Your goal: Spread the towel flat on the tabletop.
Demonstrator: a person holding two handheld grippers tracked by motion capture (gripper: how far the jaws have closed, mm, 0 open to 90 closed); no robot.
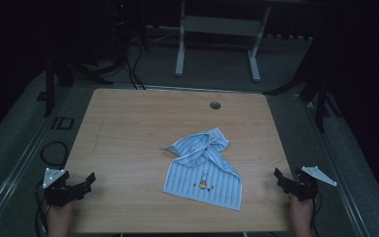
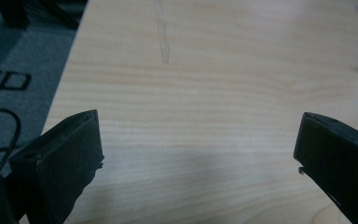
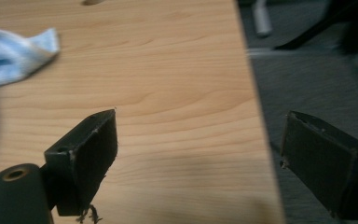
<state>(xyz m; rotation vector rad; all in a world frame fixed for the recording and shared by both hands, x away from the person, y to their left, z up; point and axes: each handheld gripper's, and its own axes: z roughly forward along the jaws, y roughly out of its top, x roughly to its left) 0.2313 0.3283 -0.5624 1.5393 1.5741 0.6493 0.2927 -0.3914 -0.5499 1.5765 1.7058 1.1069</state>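
A light blue striped cloth (image 1: 205,165) with a small bunny print lies crumpled on the wooden table (image 1: 128,128), right of centre, its upper part folded over and bunched. My left gripper (image 1: 81,183) hovers at the table's front left corner, well away from the cloth. In the left gripper view its jaws (image 2: 200,119) stand wide open over bare wood. My right gripper (image 1: 281,178) sits at the front right edge, open, with nothing between its jaws (image 3: 201,114). A corner of the cloth (image 3: 9,51) shows at the far left of the right gripper view.
A round cable hole (image 1: 215,105) sits near the table's far edge. Grey floor surrounds the table, with a white desk frame (image 1: 217,34) behind, dark stands at both sides and a black cable loop (image 1: 54,153) on the floor at the left.
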